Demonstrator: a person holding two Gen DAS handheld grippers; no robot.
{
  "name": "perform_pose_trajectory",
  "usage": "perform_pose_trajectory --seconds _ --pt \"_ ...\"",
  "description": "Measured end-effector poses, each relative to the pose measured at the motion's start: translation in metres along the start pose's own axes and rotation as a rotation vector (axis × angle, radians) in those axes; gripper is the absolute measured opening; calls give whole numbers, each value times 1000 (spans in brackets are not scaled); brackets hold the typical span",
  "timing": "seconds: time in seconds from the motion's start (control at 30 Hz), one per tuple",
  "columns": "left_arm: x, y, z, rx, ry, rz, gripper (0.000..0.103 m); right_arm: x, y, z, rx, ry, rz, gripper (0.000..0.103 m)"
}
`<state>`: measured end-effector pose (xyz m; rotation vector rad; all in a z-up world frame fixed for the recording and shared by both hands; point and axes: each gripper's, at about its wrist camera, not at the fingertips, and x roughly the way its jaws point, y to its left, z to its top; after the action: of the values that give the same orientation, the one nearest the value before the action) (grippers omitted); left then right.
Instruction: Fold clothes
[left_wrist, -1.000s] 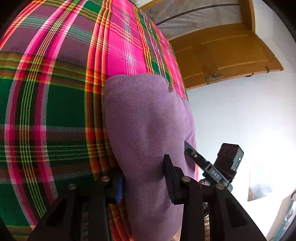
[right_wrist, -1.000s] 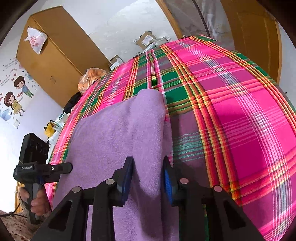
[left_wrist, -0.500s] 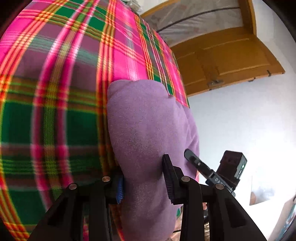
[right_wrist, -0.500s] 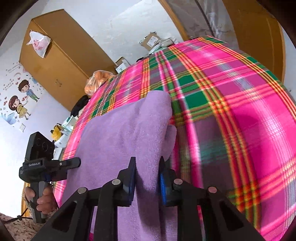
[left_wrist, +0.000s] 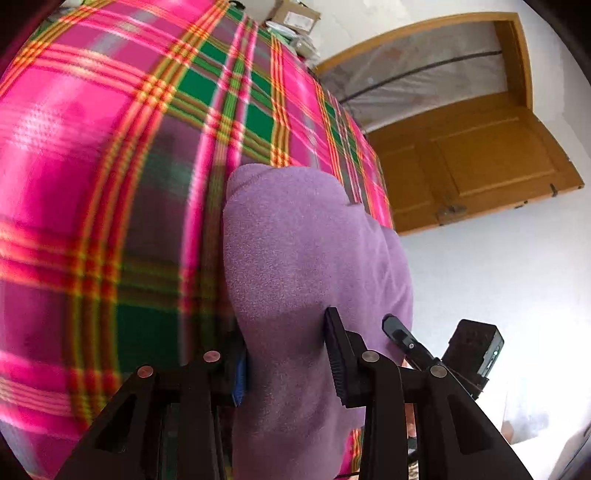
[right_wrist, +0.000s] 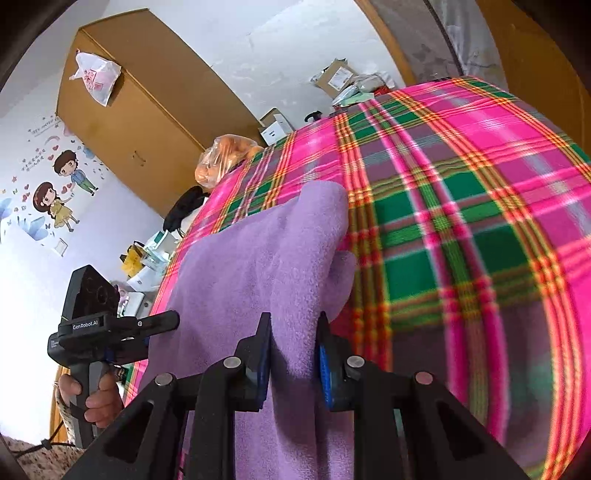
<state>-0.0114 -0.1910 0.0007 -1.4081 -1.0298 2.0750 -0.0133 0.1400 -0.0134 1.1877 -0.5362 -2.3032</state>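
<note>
A purple fleece garment (left_wrist: 306, 266) hangs over the near edge of a bed covered in a pink, green and yellow plaid blanket (left_wrist: 110, 166). My left gripper (left_wrist: 286, 354) is shut on one near corner of the garment. In the right wrist view the same garment (right_wrist: 258, 266) runs up between the fingers of my right gripper (right_wrist: 293, 350), which is shut on its other near corner. The cloth is lifted and stretched between both grippers, and a small flap hangs at its right side. The far end still rests on the blanket (right_wrist: 461, 221).
A wooden door (left_wrist: 480, 166) stands open right of the bed. A wooden wardrobe (right_wrist: 147, 122) with a plastic bag on top, cardboard boxes (right_wrist: 273, 125), an orange bag (right_wrist: 225, 155) and dark clothes lie beyond the bed's far side. A hand (right_wrist: 99, 402) holds the other gripper.
Both grippers have risen and tilted upward with the garment, showing more of the bed's far side and room. The right gripper's jaws have closed tighter on the cloth.
</note>
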Motion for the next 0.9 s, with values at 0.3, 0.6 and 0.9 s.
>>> perform_pose_trajectory --seconds 0.3,0.6,0.9 --pt "-16 21 31 -26 -41 41 37 41 18 21 -7 8 25 22" --pt "-39 40 48 -42 -94 84 37 76 35 45 -27 -7 32 22" --pt "-35 45 83 -44 -122 114 37 99 45 63 -34 -47 27 22"
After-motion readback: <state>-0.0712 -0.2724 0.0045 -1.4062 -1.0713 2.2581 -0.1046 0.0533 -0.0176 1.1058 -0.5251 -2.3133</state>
